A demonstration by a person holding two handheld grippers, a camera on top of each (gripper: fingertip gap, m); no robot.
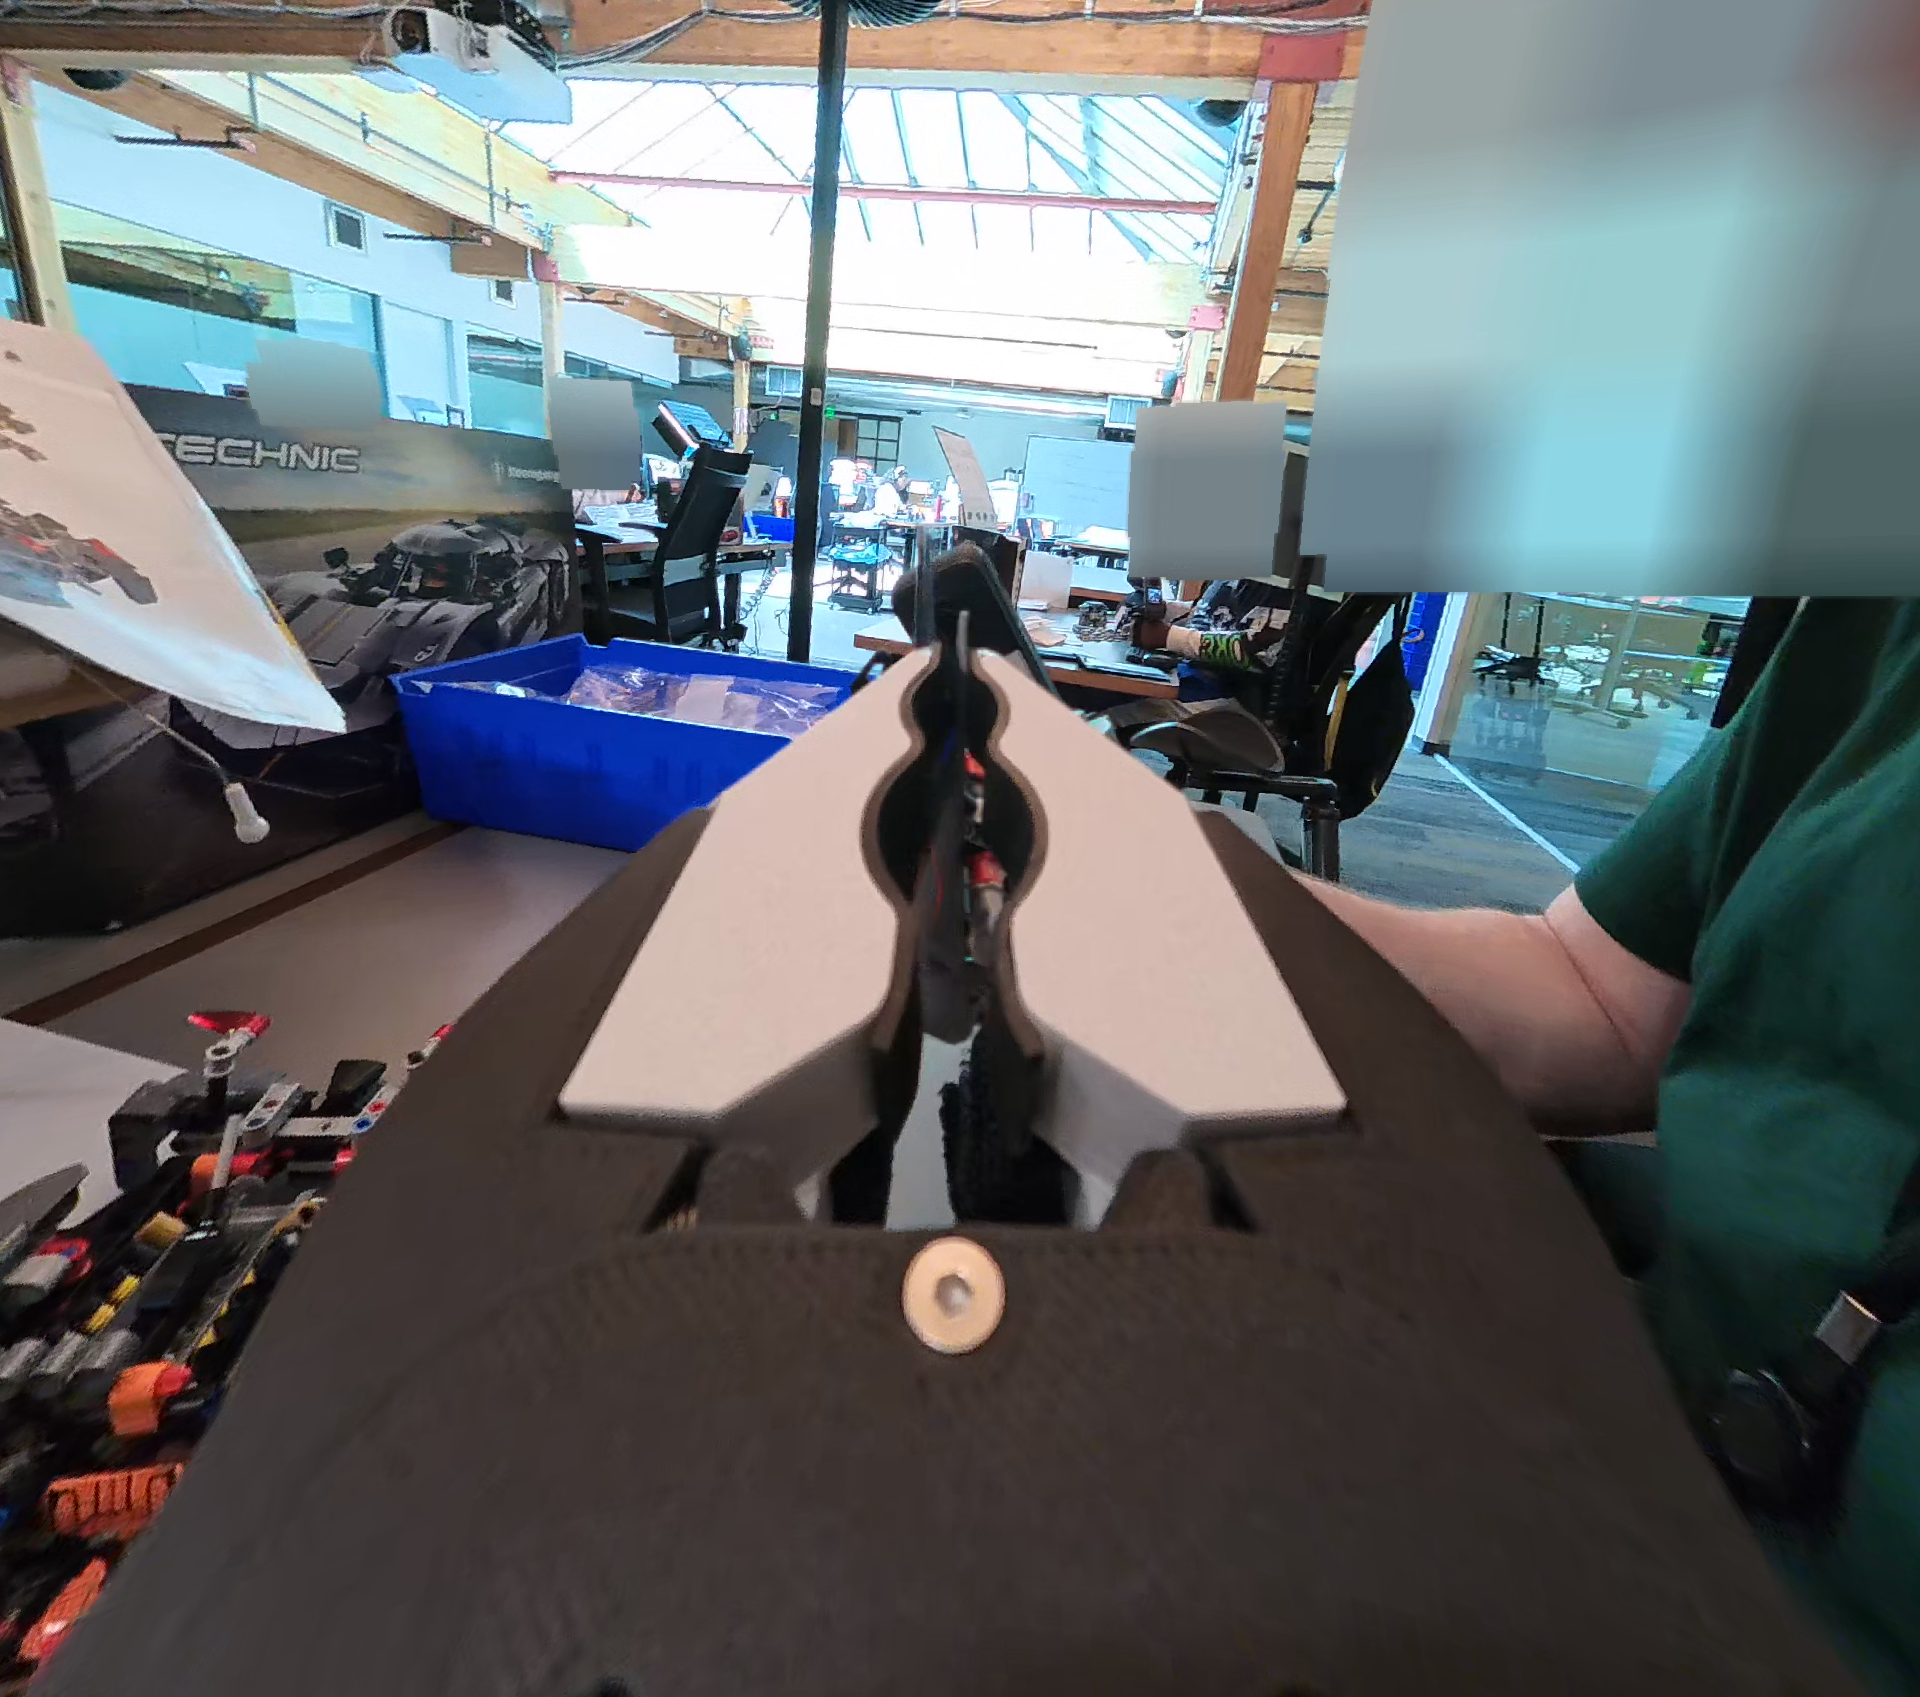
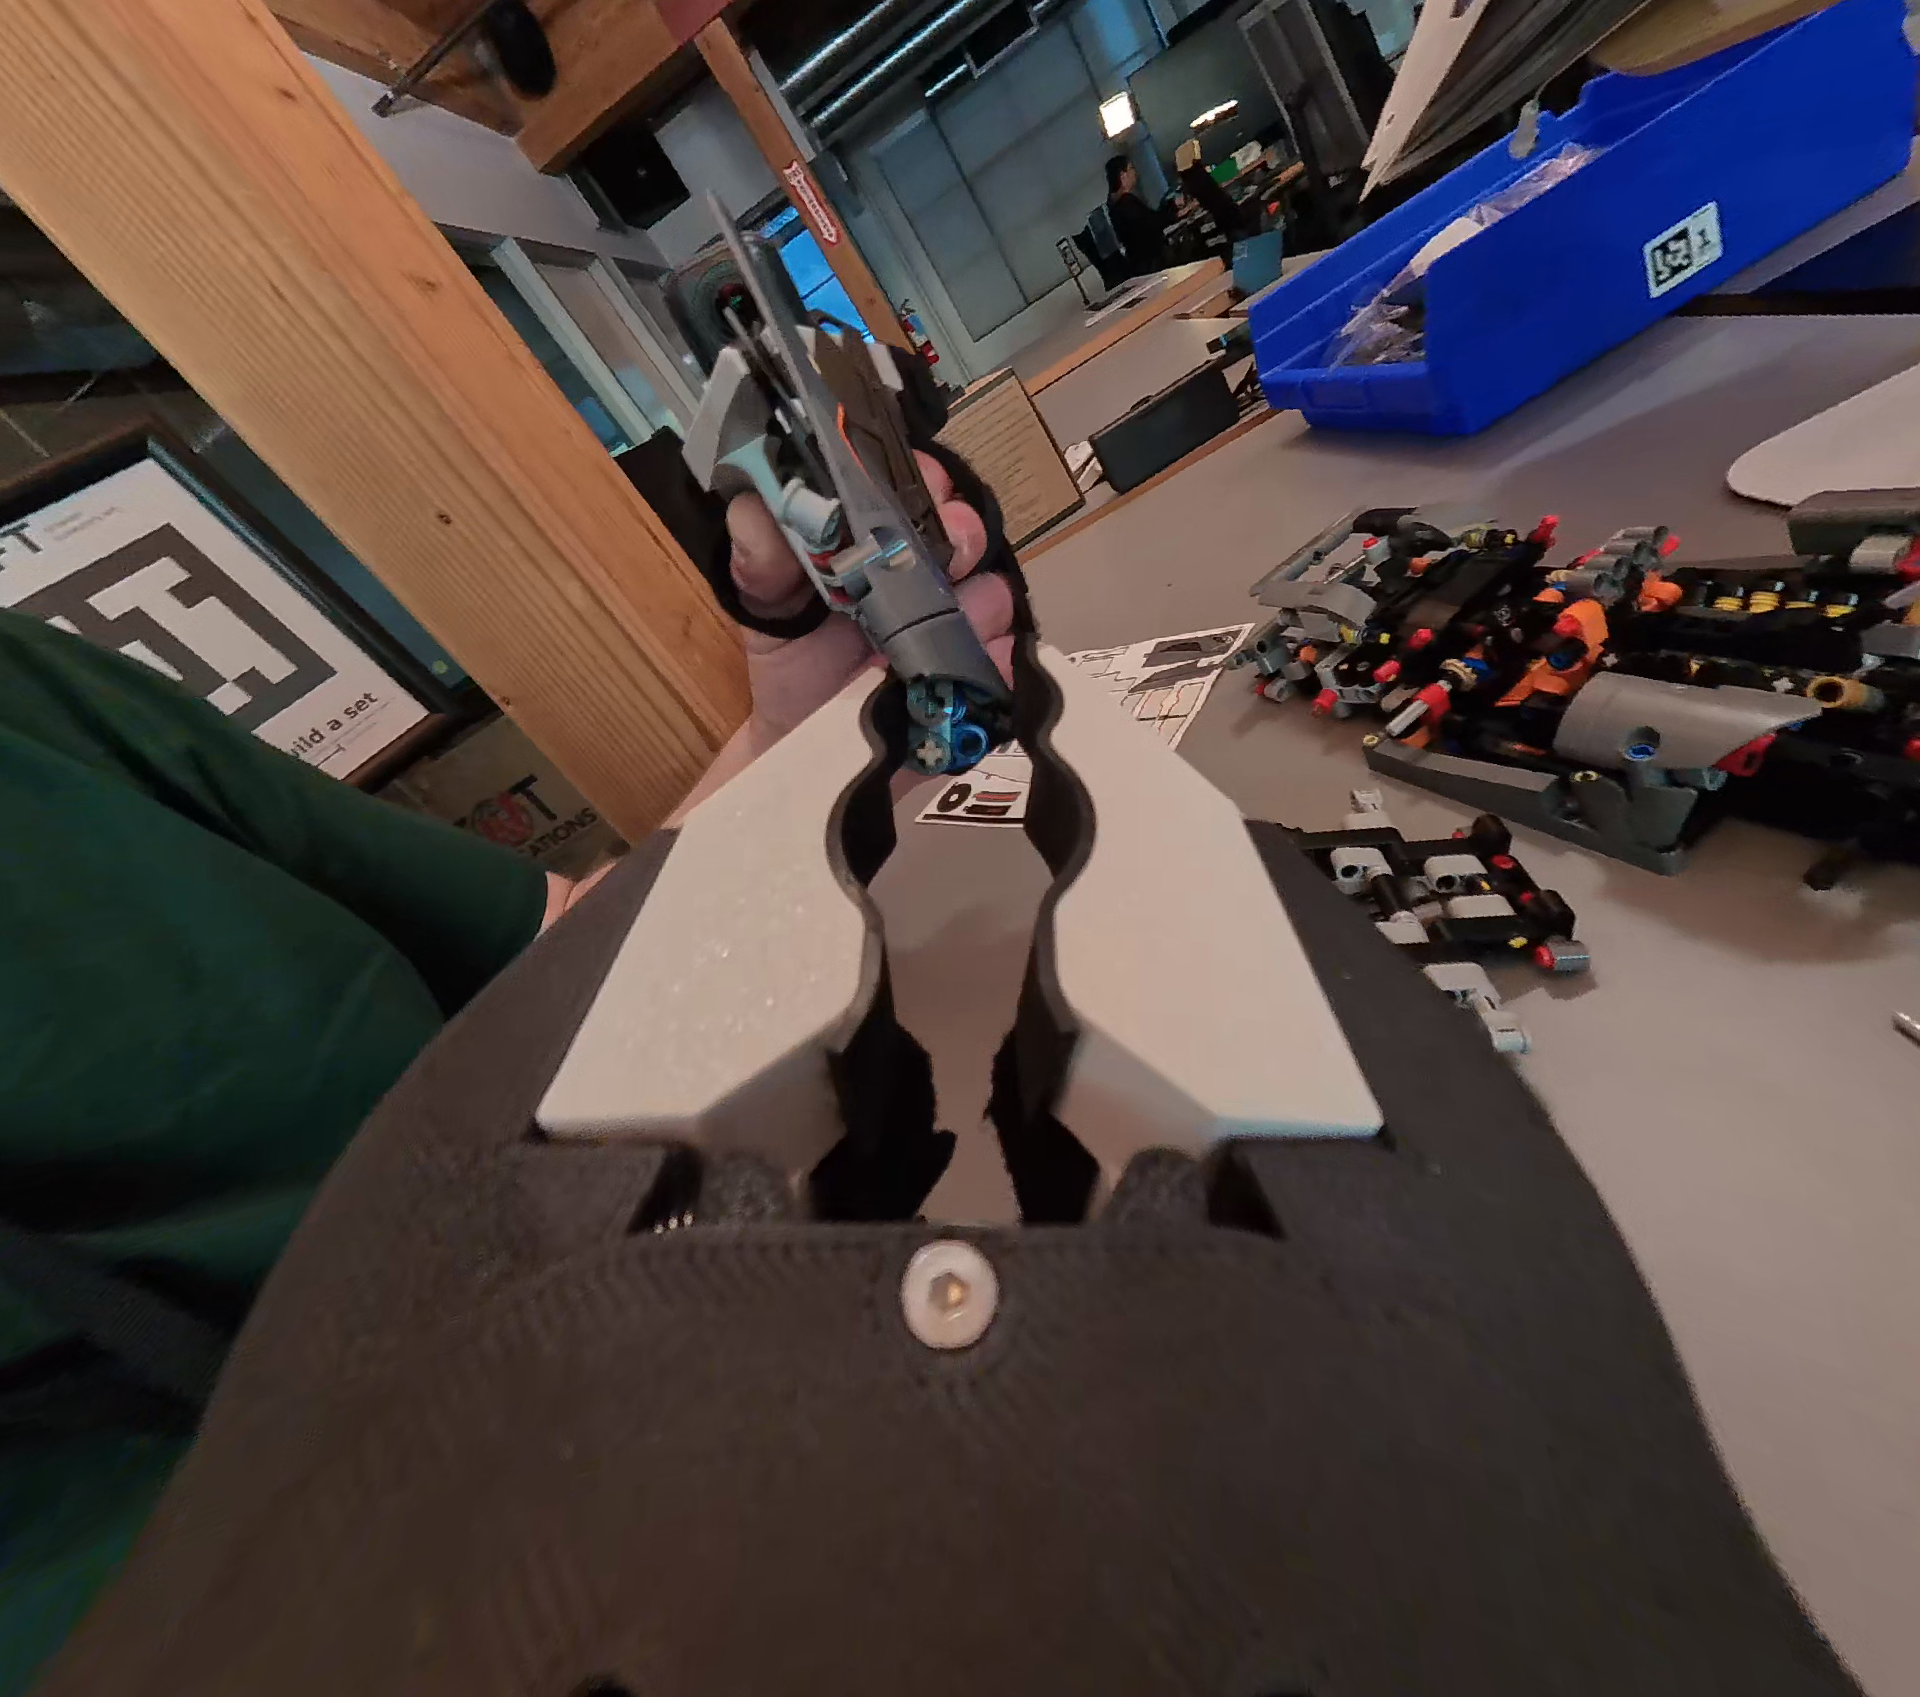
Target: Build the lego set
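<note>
My left gripper is shut on a thin grey and black lego sub-assembly, seen edge-on between its fingers and held up in the air. In the right wrist view that sub-assembly hangs from the left gripper, held in a hand. Its blue lower end sits between the tips of my right gripper, whose jaws close around it and touch it. The large black, orange and grey car chassis lies on the grey table, also at the lower left of the left wrist view.
A small black frame piece lies in front of the chassis. A sticker sheet lies under the held part. A blue bin of bagged parts stands behind, beside the set's box and the propped instruction booklet. A wooden post stands at left. Tip to tip, the grippers are about 7 cm apart.
</note>
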